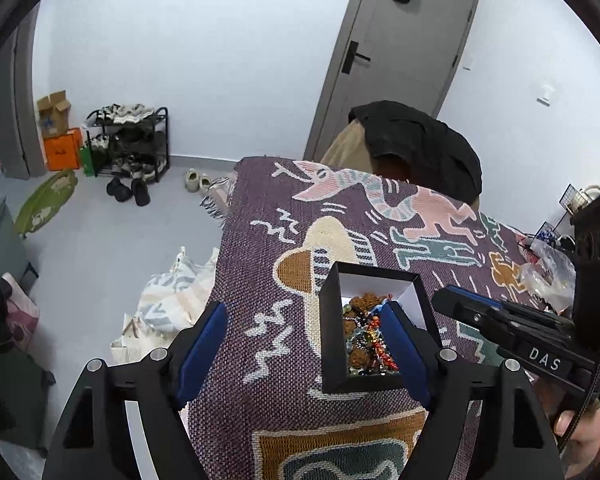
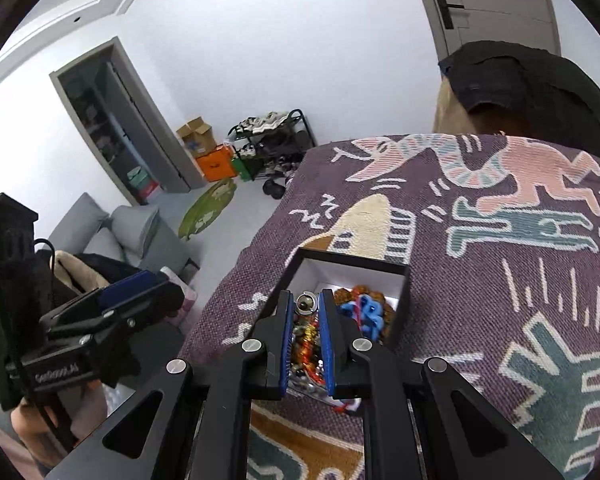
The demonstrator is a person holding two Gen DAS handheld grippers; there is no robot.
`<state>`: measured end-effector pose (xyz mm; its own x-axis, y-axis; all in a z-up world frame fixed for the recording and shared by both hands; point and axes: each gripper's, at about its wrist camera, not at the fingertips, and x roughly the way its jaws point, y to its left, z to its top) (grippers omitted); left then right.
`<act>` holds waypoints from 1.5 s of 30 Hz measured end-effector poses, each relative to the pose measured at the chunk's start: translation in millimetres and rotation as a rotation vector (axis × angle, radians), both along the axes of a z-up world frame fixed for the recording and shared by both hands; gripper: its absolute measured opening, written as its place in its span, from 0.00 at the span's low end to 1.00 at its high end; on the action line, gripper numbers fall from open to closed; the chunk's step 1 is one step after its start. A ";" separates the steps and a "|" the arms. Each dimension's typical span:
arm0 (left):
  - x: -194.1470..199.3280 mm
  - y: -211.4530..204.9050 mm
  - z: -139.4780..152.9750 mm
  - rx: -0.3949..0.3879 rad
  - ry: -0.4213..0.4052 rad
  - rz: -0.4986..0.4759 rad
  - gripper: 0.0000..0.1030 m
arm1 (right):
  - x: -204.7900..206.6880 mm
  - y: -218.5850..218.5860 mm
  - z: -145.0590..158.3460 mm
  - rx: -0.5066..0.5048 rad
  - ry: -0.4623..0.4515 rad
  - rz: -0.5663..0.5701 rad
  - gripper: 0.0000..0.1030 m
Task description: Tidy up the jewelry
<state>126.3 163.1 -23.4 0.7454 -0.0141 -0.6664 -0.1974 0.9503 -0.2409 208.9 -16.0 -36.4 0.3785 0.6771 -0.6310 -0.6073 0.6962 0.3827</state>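
Shoe rack [image 1: 130,142] (laden), grey door [image 1: 396,56]

Two claws, left [image 1: 306,332] and right [image 2: 305,308], one black box [image 1: 332,320] heaped with beads [image 1: 366,340], one patterned cloth [image 1: 260,280], one shoe rack [image 1: 130,142].

Box [image 1: 370,322] on blanket [image 1: 260,272], jewelry [image 1: 364,340] inside; shoe rack [image 1: 130,142] behind, against wall.

We see bright, even indoor light, soft shadows only. White wall [image 1: 220,60] slightly washed out. Strong fisheye bending, black vignette at corners. Centre sharp, edges softer; no motion blur.
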 end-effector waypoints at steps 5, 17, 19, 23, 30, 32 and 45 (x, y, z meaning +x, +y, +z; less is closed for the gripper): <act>-3.8 -4.6 0.6 0.006 -0.015 -0.006 0.77 | 2.8 -11.7 -1.4 0.024 -0.003 -0.036 0.54; -12.3 -36.5 11.1 0.030 -0.083 -0.060 0.82 | -0.4 -66.3 -8.7 0.032 0.016 -0.121 0.65; -14.2 -43.8 12.9 0.032 -0.095 -0.070 0.83 | -4.4 -77.5 -6.7 0.031 0.001 -0.145 0.72; -15.0 -58.8 16.5 0.032 -0.107 -0.089 0.83 | -11.3 -97.4 -0.3 0.026 -0.024 -0.174 0.77; -22.1 -89.7 28.2 0.028 -0.166 -0.142 0.83 | -26.2 -136.1 12.3 0.029 -0.057 -0.237 0.86; -25.6 -98.9 32.1 0.028 -0.183 -0.155 0.83 | -30.0 -145.6 14.7 0.030 -0.057 -0.254 0.90; -52.6 -138.8 54.0 0.059 -0.230 -0.189 0.84 | -60.0 -196.3 33.6 0.017 -0.100 -0.333 0.99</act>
